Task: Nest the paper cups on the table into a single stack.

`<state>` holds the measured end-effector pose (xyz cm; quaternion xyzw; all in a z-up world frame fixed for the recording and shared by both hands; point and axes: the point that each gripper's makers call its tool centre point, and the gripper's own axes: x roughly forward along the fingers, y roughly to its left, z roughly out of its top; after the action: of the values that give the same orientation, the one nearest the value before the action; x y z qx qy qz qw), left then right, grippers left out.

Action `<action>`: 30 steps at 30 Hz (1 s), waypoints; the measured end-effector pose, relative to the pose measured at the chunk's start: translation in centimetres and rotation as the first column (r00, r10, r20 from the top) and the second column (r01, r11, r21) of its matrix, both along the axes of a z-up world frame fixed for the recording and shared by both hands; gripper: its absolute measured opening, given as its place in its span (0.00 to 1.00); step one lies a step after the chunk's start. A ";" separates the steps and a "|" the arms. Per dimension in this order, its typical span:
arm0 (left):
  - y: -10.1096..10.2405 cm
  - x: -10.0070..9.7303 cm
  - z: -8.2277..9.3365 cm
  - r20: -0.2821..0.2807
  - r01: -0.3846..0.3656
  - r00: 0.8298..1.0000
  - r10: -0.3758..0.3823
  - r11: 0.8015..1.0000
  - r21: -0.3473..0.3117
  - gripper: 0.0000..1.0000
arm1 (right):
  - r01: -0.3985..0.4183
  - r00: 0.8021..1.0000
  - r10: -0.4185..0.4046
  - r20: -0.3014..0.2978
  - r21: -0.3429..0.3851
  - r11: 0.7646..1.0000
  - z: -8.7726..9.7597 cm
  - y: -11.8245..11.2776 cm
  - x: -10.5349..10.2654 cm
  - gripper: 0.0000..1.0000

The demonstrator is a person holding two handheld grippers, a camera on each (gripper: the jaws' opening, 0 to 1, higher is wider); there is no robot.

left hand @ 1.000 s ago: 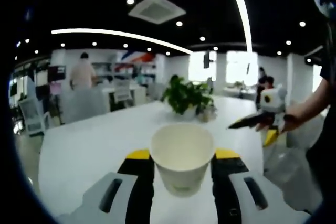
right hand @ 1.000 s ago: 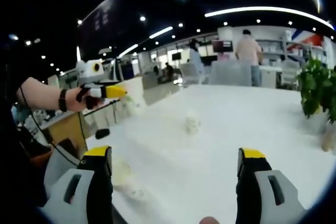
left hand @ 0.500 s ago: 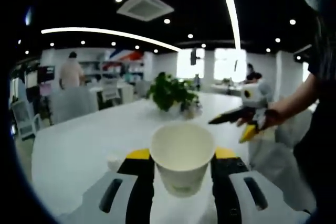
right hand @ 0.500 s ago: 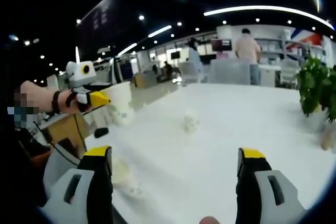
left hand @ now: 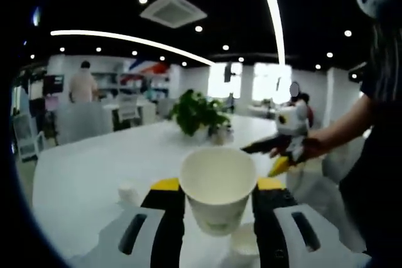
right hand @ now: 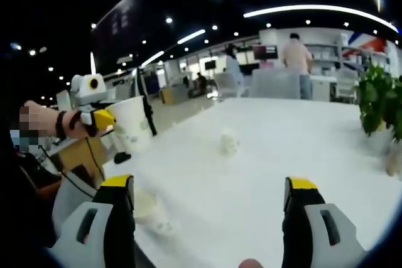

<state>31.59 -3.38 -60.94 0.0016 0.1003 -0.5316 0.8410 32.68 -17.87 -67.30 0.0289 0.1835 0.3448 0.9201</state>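
Gripping an upright paper cup [left hand: 218, 189], the left gripper [left hand: 218, 202] hangs above the tabletop [left hand: 94, 167]; right gripper [right hand: 210, 202] fingers wide; two cups, seemingly, rest there.

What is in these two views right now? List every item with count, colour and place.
held paper cup: one, white, clamped between the left gripper's jaws, mouth up; also seen from the right gripper view.
paper cups on the table: two; one white, near edge, just below the held cup; one white, farther out on the tabletop.
table: one, white, long.
potted plant: one, green, at the far end of the table.
chair: one, grey, beside the table.
background person: one, pale top, back turned, standing by desks.
left gripper: black jaws, yellow tips, shut on the cup.
right gripper: black jaws, yellow tips, open above the table.
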 end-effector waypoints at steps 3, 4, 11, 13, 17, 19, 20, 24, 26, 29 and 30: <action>-0.5 -0.5 -0.4 -0.008 0.006 1.000 -0.006 1.000 0.001 0.40 | -0.001 1.000 0.001 -0.005 0.002 1.000 -0.2 0.0 0.0 0.98; -0.6 -0.7 -0.4 -0.010 0.006 1.000 -0.006 1.000 -0.002 0.40 | 0.000 1.000 0.000 -0.007 0.004 1.000 -0.2 0.0 0.0 0.98; -1.5 -1.9 -1.3 -0.025 0.022 0.999 -0.023 1.000 -0.006 0.40 | 0.001 1.000 -0.001 -0.009 0.003 1.000 -0.4 -0.3 -0.2 0.97; -1.6 -2.1 -1.4 -0.030 0.024 0.999 -0.024 1.000 -0.005 0.40 | 0.002 1.000 -0.002 -0.011 0.003 1.000 -0.5 -0.3 -0.3 0.97; -1.8 -2.2 -1.6 -0.038 0.015 0.999 -0.016 1.000 -0.018 0.40 | 0.004 1.000 -0.004 -0.014 0.003 1.000 -0.6 -0.4 -0.3 0.97; -1.9 -2.3 -2.0 -0.040 0.017 0.999 -0.018 1.000 -0.017 0.40 | 0.005 1.000 -0.004 -0.014 0.004 1.000 -0.6 -0.5 -0.3 0.97; -2.1 -2.4 -2.1 -0.043 0.019 0.999 -0.019 1.000 -0.014 0.40 | 0.004 1.000 -0.004 -0.014 0.002 1.000 -0.6 -0.5 -0.3 0.97; -2.5 -2.8 -2.8 -0.051 0.025 0.998 -0.025 1.000 -0.007 0.40 | 0.007 1.000 -0.007 -0.017 0.005 1.000 -0.7 -0.6 -0.2 0.97; -2.5 -2.9 -3.1 -0.051 0.027 0.998 -0.027 1.000 -0.004 0.40 | 0.008 1.000 -0.008 -0.018 0.004 1.000 -0.7 -0.7 -0.2 0.97; -2.5 -2.9 -3.4 -0.064 0.022 0.998 -0.023 1.000 -0.013 0.40 | 0.010 1.000 -0.010 -0.021 0.006 1.000 -0.8 -0.7 -0.2 0.97; -2.5 -3.0 -3.4 -0.073 0.020 0.997 -0.022 0.999 -0.027 0.40 | 0.011 1.000 -0.011 -0.022 0.007 1.000 -0.8 -0.8 -0.2 0.97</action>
<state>28.61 -5.89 -64.37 -0.0282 0.1242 -0.5413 0.8311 32.51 -18.62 -68.12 0.0367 0.1920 0.3399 0.9199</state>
